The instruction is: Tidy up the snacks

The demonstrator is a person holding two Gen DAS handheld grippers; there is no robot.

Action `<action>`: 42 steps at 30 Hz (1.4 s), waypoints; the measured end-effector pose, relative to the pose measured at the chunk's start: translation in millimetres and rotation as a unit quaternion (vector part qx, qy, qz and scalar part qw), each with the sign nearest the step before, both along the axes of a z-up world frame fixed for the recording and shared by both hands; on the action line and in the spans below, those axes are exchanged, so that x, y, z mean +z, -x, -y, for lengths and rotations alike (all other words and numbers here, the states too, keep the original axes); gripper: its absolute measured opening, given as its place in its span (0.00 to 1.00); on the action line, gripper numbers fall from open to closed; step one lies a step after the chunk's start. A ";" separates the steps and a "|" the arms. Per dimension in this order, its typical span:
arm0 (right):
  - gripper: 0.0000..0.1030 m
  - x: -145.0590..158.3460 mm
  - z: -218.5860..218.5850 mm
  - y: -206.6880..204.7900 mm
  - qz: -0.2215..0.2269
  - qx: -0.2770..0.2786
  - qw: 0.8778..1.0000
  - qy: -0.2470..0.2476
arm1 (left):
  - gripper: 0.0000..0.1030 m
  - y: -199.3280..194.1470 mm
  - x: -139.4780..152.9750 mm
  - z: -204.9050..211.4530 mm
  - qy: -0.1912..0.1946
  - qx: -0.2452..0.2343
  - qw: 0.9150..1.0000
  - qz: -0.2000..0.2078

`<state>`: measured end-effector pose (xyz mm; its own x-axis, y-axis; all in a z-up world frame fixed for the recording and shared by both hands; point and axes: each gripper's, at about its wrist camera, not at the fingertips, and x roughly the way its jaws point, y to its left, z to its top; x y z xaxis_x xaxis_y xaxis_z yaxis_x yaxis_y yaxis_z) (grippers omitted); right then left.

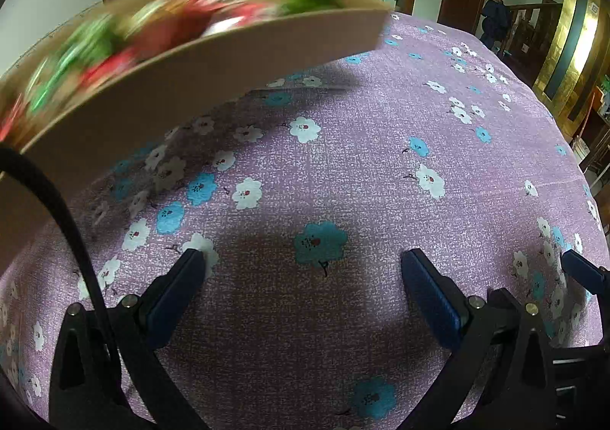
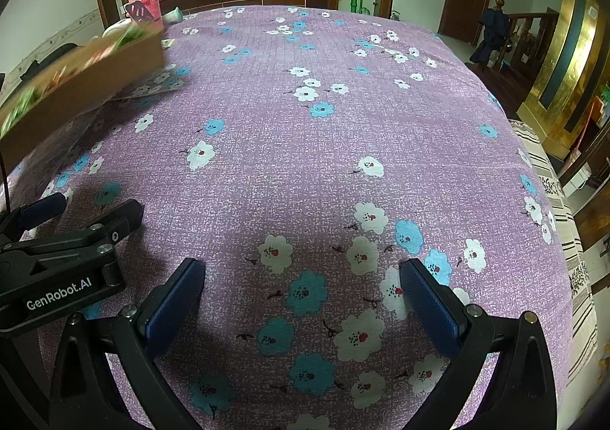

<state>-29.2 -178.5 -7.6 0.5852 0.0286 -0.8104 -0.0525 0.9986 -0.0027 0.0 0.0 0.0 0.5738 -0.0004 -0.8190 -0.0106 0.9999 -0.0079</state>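
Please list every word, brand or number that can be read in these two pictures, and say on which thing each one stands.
"GenRobot.AI": white letters on the black body of the left gripper, seen in the right wrist view.
Snack wrappers in the cardboard box: blurred, unreadable.
Pink jar with a dark tag: print too small to read.
Nothing else is readable.

text: "GenRobot.AI" | white lettering | on: black body of left tool (image 2: 61, 239) | place: lower left of right wrist view
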 end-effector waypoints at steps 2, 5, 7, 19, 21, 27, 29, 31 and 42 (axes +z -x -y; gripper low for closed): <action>1.00 0.0 0.0 0.0 0.000 0.000 1.000 0.000 | 1.00 0.0 0.0 0.1 0.000 0.000 1.000 0.000; 1.00 -0.1 -0.2 -0.1 0.000 0.000 1.000 0.000 | 1.00 0.0 0.0 0.0 0.000 0.000 1.000 0.000; 1.00 -0.2 -0.3 -0.1 0.000 0.000 1.000 0.000 | 1.00 0.0 0.0 0.0 0.000 0.000 1.000 0.000; 1.00 -0.2 0.1 0.1 0.000 0.000 1.000 0.000 | 1.00 -0.4 0.2 0.8 0.000 0.000 1.000 0.000; 1.00 0.0 0.1 0.2 0.000 0.000 1.000 0.000 | 1.00 -0.3 0.5 0.7 0.000 0.000 1.000 0.000; 1.00 -0.2 0.0 0.1 0.000 0.000 1.000 0.000 | 1.00 -1.3 1.2 -0.5 0.000 0.000 1.000 0.000; 1.00 -0.1 -0.1 0.1 0.000 0.000 1.000 0.000 | 1.00 -1.3 1.3 -0.4 0.000 0.000 1.000 0.000; 1.00 0.0 -0.2 0.1 0.000 0.000 1.000 0.000 | 1.00 -1.3 1.1 -0.4 0.000 0.000 1.000 0.000; 1.00 0.1 -0.6 0.0 0.000 0.000 1.000 0.000 | 1.00 -1.3 1.2 -0.3 0.000 0.000 1.000 0.000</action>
